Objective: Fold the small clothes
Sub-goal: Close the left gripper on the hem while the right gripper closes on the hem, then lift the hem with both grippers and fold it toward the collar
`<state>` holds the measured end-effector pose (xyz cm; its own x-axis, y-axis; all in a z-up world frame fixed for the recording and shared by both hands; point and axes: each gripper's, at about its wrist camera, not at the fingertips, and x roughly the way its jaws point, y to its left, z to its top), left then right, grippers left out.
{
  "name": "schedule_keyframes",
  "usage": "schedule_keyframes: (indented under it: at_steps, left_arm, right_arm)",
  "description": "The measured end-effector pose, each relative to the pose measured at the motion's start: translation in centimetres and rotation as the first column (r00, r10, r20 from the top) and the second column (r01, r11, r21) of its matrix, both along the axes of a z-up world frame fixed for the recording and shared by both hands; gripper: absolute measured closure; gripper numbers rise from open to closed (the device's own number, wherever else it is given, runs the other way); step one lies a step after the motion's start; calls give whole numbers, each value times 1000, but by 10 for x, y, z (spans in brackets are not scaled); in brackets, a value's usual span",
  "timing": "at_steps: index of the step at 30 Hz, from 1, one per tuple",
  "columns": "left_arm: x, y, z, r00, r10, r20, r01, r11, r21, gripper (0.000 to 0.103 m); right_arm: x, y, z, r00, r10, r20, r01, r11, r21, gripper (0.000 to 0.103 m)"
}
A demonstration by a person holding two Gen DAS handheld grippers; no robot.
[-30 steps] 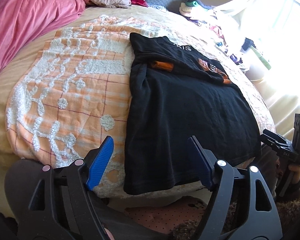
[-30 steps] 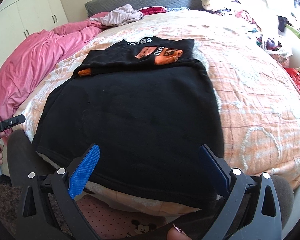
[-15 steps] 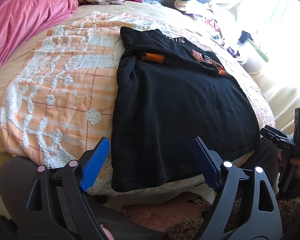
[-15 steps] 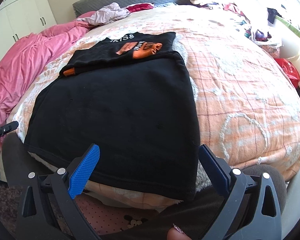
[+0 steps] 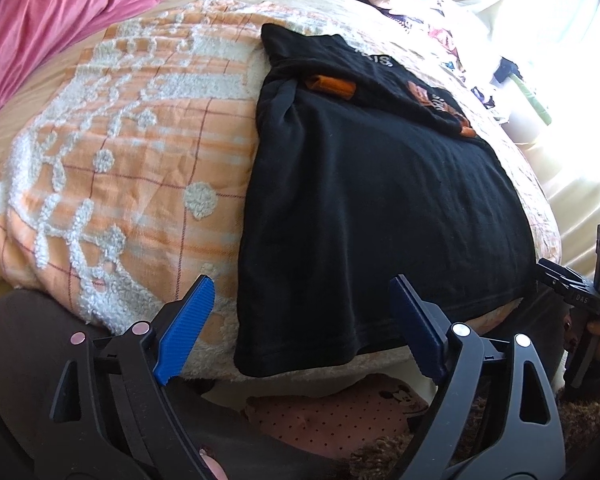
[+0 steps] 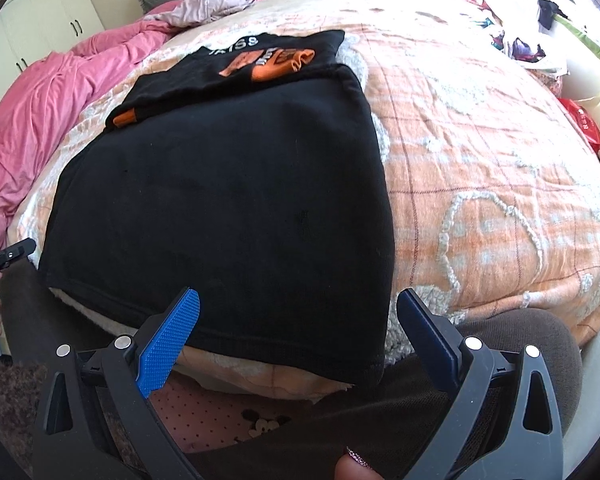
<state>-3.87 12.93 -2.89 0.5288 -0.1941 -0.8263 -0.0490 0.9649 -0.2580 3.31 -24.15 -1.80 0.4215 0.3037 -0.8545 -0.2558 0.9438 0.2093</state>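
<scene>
Both grippers, left (image 5: 300,326) and right (image 6: 296,326), close in wide-open, hem of black shirt (image 6: 228,200) now between fingers, ready for pinching.

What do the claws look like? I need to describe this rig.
Both alike: the left claw and right claw have black plastic frames with triangular cutouts, silver rivets and two blue ridged pads. The right one bears a green light. Fingernails show; no cables.
</scene>
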Motion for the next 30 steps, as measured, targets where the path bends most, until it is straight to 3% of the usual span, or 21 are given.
schedule_keyframes:
  at_steps: [3, 7, 10, 14, 17, 19, 20, 21, 22, 25, 30]
  left_arm:
    - [1, 4, -7, 1000, 10, -19, -10, 1000, -1, 22]
    - [0, 4, -12, 999, 30, -28, -27, 996, 80, 22]
    - [-2, 9, -14, 999, 37, -34, -35, 997, 73, 22]
    - [-4, 15, -15, 998, 49, -37, -46, 997, 65, 22]
    - [-5, 15, -15, 998, 57, -34, -54, 994, 93, 22]
    - [-5, 15, -15, 998, 57, -28, -54, 995, 86, 22]
    - [-5, 15, -15, 998, 54, -27, -52, 996, 68, 22]
    - [-4, 16, -16, 998, 52, -28, -51, 998, 49, 24]
    - [-4, 16, -17, 998, 50, -30, -49, 998, 39, 31]
    - [-3, 12, -21, 999, 35, -38, -34, 999, 19, 49]
    - [0, 11, -30, 998, 30, -60, -32, 999, -21, 61]
  right_arm:
    - [2, 1, -4, 1000, 14, -14, -14, 1000, 0, 5]
    - [11, 4, -9, 999, 23, -43, -25, 998, -49, 5]
    - [22, 1, -15, 997, 29, -67, -32, 998, -52, 6]
    - [29, -3, -19, 994, 73, -80, -75, 997, -30, 14]
    - [29, -15, -13, 994, 87, -63, -83, 995, 60, 34]
    - [27, -24, -11, 994, 92, -61, -87, 993, 85, 59]
    - [27, -28, -11, 993, 100, -63, -93, 990, 102, 67]
    - [27, -31, -11, 992, 106, -67, -98, 988, 118, 79]
    - [27, -34, -11, 992, 106, -74, -97, 988, 117, 81]
    - [30, -31, -14, 989, 113, -97, -106, 991, 77, 83]
    - [35, -15, -15, 973, 194, -123, -197, 980, -10, 73]
